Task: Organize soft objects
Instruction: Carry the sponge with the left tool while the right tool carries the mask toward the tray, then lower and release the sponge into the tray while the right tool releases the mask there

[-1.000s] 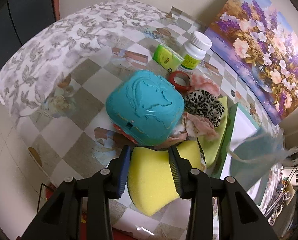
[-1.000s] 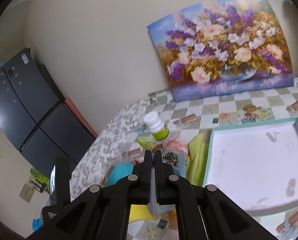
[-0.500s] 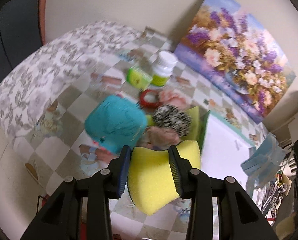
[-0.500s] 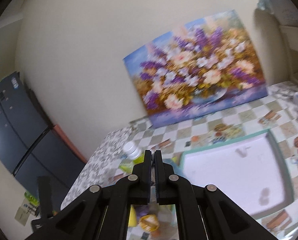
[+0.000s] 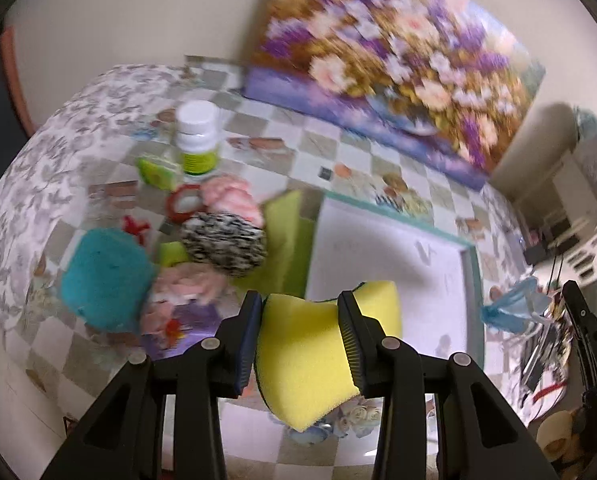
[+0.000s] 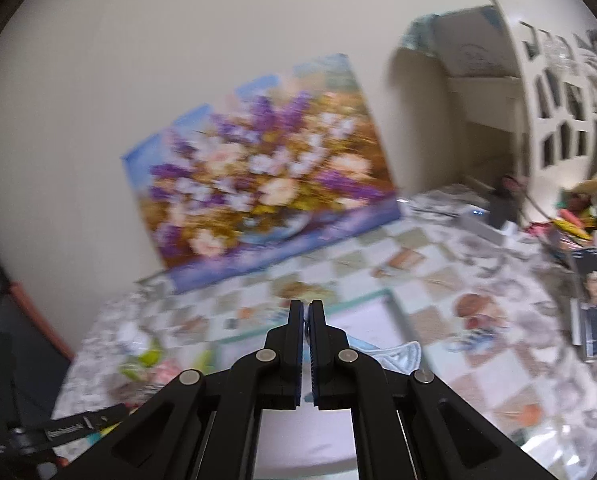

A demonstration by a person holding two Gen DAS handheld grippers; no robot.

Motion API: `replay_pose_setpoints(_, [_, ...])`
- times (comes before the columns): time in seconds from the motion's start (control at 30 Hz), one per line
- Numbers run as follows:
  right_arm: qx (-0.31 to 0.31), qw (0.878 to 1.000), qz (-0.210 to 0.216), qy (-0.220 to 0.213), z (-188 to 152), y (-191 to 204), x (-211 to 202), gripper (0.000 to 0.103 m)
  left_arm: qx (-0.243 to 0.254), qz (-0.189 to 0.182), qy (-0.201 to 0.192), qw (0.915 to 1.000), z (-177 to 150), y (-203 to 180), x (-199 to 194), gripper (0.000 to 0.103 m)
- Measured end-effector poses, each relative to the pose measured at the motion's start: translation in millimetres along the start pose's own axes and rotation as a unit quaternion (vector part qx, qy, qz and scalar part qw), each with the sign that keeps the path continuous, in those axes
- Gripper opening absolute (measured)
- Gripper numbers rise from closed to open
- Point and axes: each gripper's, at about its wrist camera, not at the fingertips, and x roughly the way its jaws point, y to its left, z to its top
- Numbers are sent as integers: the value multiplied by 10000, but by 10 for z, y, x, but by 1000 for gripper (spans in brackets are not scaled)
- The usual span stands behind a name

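Yellow sponge (image 5: 314, 356) clamped between the left gripper (image 5: 301, 344) fingers, held above the near edge of the white tray (image 5: 386, 256). Tray interior looks bare; nothing sorted yet, by my judgement. Right gripper (image 6: 305, 354) fingers pressed together on a thin blue cloth (image 6: 394, 354), hanging over the tray. Left on the table (image 5: 338, 152): spotted scrunchie (image 5: 224, 246), pink scrunchies (image 5: 230, 196), green cloth (image 5: 286, 236). Teal box (image 5: 106, 280), pill bottle (image 5: 196, 138), red ring (image 5: 184, 208) crowd the pile.
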Motion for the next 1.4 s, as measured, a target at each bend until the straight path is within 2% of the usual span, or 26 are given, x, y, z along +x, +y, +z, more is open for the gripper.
replay_pose_setpoints(0.17, [267,9987,-273,349,-29,-263,175,3,241,-86,349,9991,35,-365,305,41])
replay_pose_setpoints(0.3, [330,9970,-374,592,-87,-345,297,3,385,-246,394,9982,25,-564,518,41])
replay_pose_setpoints(0.4, [224,9906,-546,1235,-229,-339,508,3,316,-391,644,9967,-43,-578,742,41])
replay_pose_setpoints(0.5, [186,9811,-624,1823,-423,-347,712,3,297,-305,852,9955,-95,-570,933,41])
replay_pose_setpoints(0.57, [119,9750,-666,2118,-532,-346,801,3,366,-189,876,9953,-124,-568,1012,41])
replay_pose_setpoints(0.73, [-94,9648,-768,2512,-709,-317,901,3,343,-171,876,9954,-152,-514,1143,42])
replay_pose_setpoints(0.93, [-152,9553,-847,2827,-841,-336,1003,6,262,-79,980,9948,-157,-437,1308,42])
replay_pose_setpoints(1.07, [-228,9542,-867,2855,-864,-313,1000,6,337,-47,929,9951,-141,-445,1304,42])
replay_pose_setpoints(1.1, [-243,9545,-867,2843,-853,-306,999,6,377,-11,899,9952,-137,-455,1289,45])
replay_pose_setpoints(1.17, [-286,9563,-870,2776,-829,-284,982,6,387,-5,849,9956,-122,-457,1250,62])
replay_pose_setpoints(1.2, [-314,9573,-880,2734,-818,-275,968,6,371,-18,807,9960,-114,-453,1226,64])
replay_pose_setpoints(1.23, [-324,9580,-880,2709,-808,-267,962,11,360,-26,764,9964,-102,-444,1197,65])
replay_pose_setpoints(1.27, [-338,9593,-891,2658,-795,-260,947,24,362,-15,729,9967,-91,-441,1172,69])
replay_pose_setpoints(1.3, [-343,9602,-905,2620,-783,-254,939,44,373,12,712,9968,-83,-441,1157,73])
replay_pose_setpoints(1.33, [-336,9621,-909,2548,-765,-248,923,52,379,48,695,9968,-79,-436,1148,81])
replay_pose_setpoints(1.37, [-331,9631,-902,2512,-753,-245,915,58,377,82,682,9969,-80,-432,1144,82])
replay_pose_setpoints(1.4, [-340,9644,-891,2465,-740,-239,905,58,374,122,685,9969,-81,-424,1146,82])
